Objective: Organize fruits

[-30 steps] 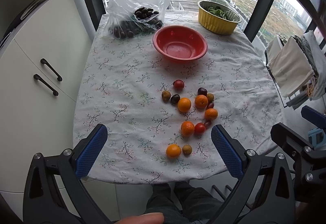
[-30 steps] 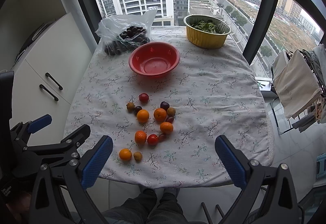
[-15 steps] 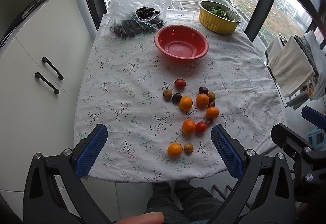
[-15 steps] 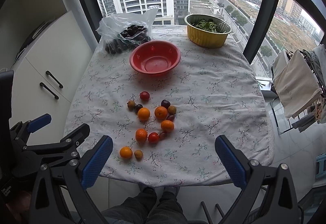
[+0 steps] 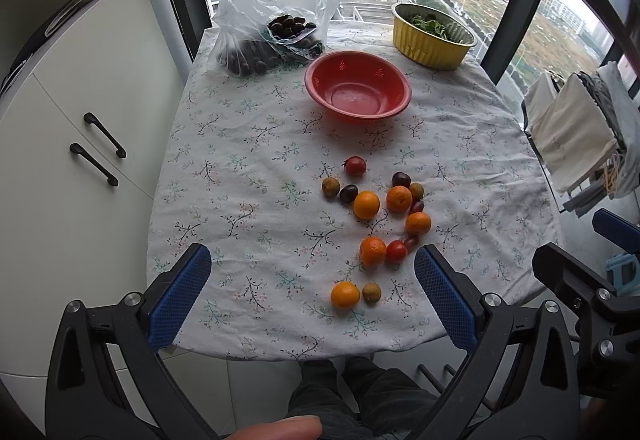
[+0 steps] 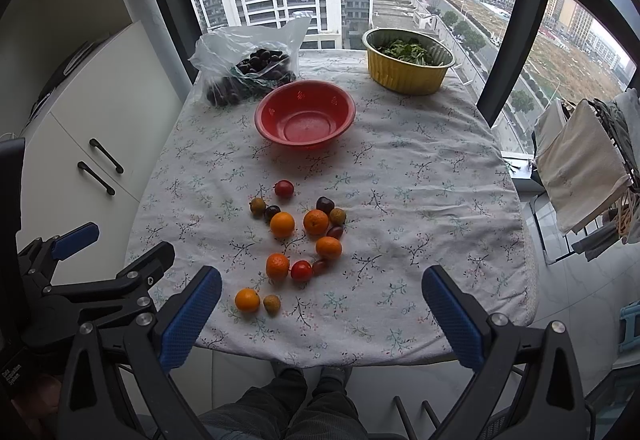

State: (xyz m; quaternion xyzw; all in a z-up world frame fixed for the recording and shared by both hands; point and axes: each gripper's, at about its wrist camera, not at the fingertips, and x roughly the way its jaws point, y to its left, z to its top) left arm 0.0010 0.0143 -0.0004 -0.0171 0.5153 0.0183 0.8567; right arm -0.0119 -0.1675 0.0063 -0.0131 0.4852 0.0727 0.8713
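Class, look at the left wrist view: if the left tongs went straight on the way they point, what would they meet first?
Probably the tablecloth near the orange closest to the table's front edge; depth is unclear. The left tongs are open and empty.

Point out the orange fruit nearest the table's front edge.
The lone orange fruit beside a small brownish fruit; the other four sit farther back.

The desk (image 5: 248, 144) wears a white cloth printed with small dark twigs and pale green leaves. The bowl (image 5: 357, 87) is red. The foil pan (image 5: 432, 44) is gold-yellow. The small fruits (image 5: 366, 205) are orange, red, dark purple and brownish. The fingers (image 5: 178, 296) have blue dotted pads on black frames.
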